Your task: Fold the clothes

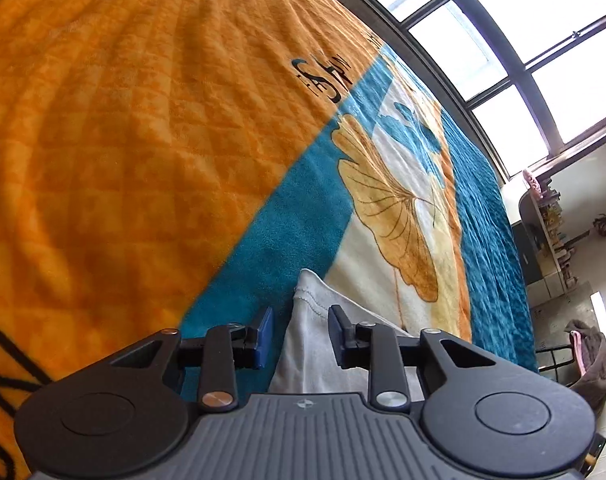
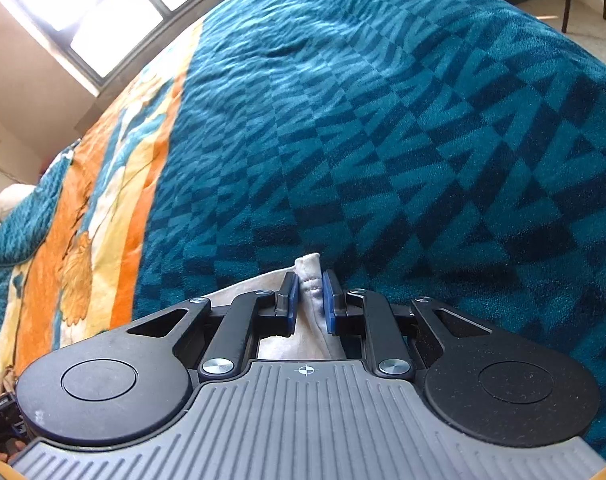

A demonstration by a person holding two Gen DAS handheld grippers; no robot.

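The step in hand seems to be the taking of two edges of one white garment (image 1: pixel 307 344) so that it can be lifted or drawn over for a fold. The garment lies on the bed, on a plush blanket (image 1: pixel 123 128) with an orange quilted field, a teal border and a pale panel with a ginkgo leaf print (image 1: pixel 391 216). In the left wrist view the left gripper (image 1: pixel 301 338) stands over a stitched hem corner of the garment; the cloth passes between its blue pads (image 1: pixel 266 336), but a gap is visible on the left side, so the jaws are narrow and not yet pressing on both faces, as far as I can see. In the right wrist view the right gripper (image 2: pixel 310 300) is on another hemmed edge of the white garment (image 2: pixel 309 276), over the teal patterned part of the blanket (image 2: pixel 423 140); here the pads (image 2: pixel 290 300) stand close on both sides of the bunched cloth and appear to clamp it. How the rest of the garment lies is hidden under the grippers, so I cannot tell how many folds are already made. I judge that the next move calls first for the left jaws to come fully together on the hem, then for both hands to rise together and carry the edge evenly, keeping the cloth taut between them so the fold line stays straight and the plush blanket is not caught with it.
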